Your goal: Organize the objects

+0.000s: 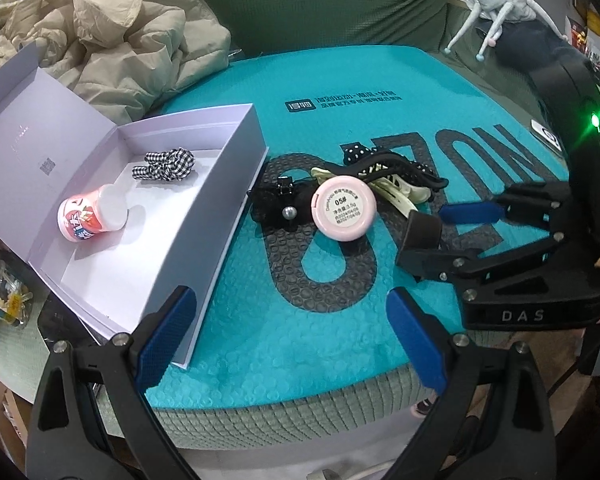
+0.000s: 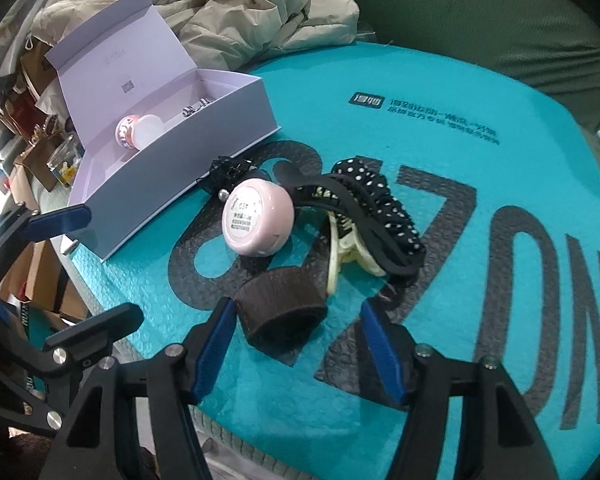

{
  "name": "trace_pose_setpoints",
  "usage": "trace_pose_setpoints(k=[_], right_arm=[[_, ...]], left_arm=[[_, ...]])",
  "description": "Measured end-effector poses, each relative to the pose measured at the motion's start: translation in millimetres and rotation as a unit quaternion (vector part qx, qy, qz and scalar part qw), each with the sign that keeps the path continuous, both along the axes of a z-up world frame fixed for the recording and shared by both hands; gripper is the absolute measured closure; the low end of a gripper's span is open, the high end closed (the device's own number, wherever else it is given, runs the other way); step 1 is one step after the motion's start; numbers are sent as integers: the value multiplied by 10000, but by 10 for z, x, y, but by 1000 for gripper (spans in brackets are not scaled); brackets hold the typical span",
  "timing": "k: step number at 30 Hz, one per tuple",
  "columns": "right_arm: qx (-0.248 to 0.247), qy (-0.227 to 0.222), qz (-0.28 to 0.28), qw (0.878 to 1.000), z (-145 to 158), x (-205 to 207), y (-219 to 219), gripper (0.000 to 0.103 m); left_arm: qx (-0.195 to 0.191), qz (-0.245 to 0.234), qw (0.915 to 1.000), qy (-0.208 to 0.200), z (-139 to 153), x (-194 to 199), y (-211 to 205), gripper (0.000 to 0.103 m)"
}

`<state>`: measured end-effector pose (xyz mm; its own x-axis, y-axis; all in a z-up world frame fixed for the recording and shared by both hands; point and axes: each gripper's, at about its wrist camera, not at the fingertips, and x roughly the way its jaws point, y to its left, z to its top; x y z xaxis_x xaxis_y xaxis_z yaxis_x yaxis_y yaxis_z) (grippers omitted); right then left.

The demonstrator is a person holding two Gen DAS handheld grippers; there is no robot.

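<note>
An open white box [image 1: 204, 200] [image 2: 188, 164] lies on the teal bubble mailer and holds a pink cup [image 1: 92, 214] [image 2: 138, 132] and a checked scrunchie [image 1: 166, 165]. On the mailer lie a round pink compact [image 1: 343, 208] [image 2: 258, 216], a black lace bow with a pearl [image 1: 274, 204] [image 2: 226, 176], a cream claw clip [image 1: 396, 192] [image 2: 348, 252], a black polka-dot clip [image 1: 396, 164] [image 2: 380, 204] and a dark brown hair ring [image 2: 282, 308] [image 1: 422, 230]. My right gripper [image 2: 296, 348] [image 1: 432, 236] is open around the brown ring. My left gripper [image 1: 292, 336] is open and empty near the mailer's front edge.
The teal mailer [image 1: 380, 80] [image 2: 480, 120] rests on a green cushion. A crumpled beige jacket [image 1: 132, 48] [image 2: 240, 12] lies behind the box. A glass jar [image 1: 4, 292] [image 2: 64, 162] and clutter sit off the left edge.
</note>
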<state>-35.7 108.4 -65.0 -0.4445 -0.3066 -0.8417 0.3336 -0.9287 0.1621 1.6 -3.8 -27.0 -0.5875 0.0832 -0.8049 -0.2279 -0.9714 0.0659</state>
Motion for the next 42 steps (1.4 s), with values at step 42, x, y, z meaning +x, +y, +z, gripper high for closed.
trace_pose_setpoints(k=[42], right_arm=[[-1159, 183, -946, 9886, -190, 305, 720, 60]], left_arm=[[899, 1, 9954, -316, -381, -868, 417, 39]])
